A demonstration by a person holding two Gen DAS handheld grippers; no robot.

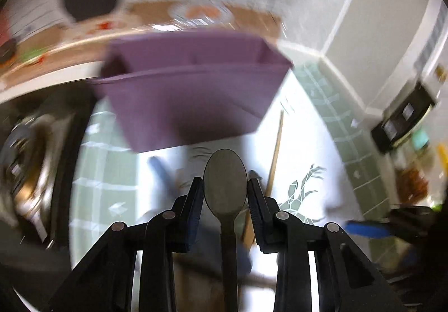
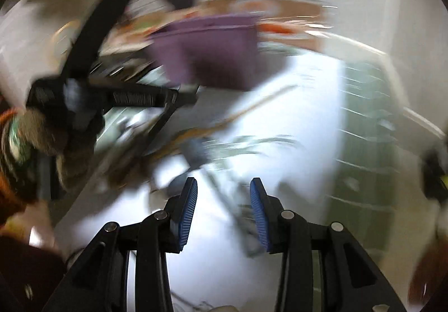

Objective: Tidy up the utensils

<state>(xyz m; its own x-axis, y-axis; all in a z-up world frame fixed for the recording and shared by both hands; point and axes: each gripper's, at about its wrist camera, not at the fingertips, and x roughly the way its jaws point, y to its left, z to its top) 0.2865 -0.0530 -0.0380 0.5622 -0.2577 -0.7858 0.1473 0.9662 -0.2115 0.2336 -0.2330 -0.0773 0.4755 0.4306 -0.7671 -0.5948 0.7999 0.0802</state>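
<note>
In the left wrist view my left gripper (image 1: pixel 225 186) is shut on a grey metal spoon (image 1: pixel 224 180), bowl forward between the fingers, held above the table. A purple divided utensil holder (image 1: pixel 193 88) stands just ahead of the spoon. A wooden chopstick (image 1: pixel 275 155) lies on the white and green cloth. In the right wrist view, which is blurred, my right gripper (image 2: pixel 223 197) is open and empty above the cloth, over blurred utensils (image 2: pixel 224 191). The purple holder (image 2: pixel 212 51) is farther ahead. The left gripper (image 2: pixel 134 99) shows at the left.
A sink or dark stove area (image 1: pixel 33 161) lies left of the cloth. A brown counter with a plate (image 1: pixel 201 15) is behind the holder. A black box (image 1: pixel 403 119) sits at the right. A blue-handled tool (image 1: pixel 366 228) lies at the right.
</note>
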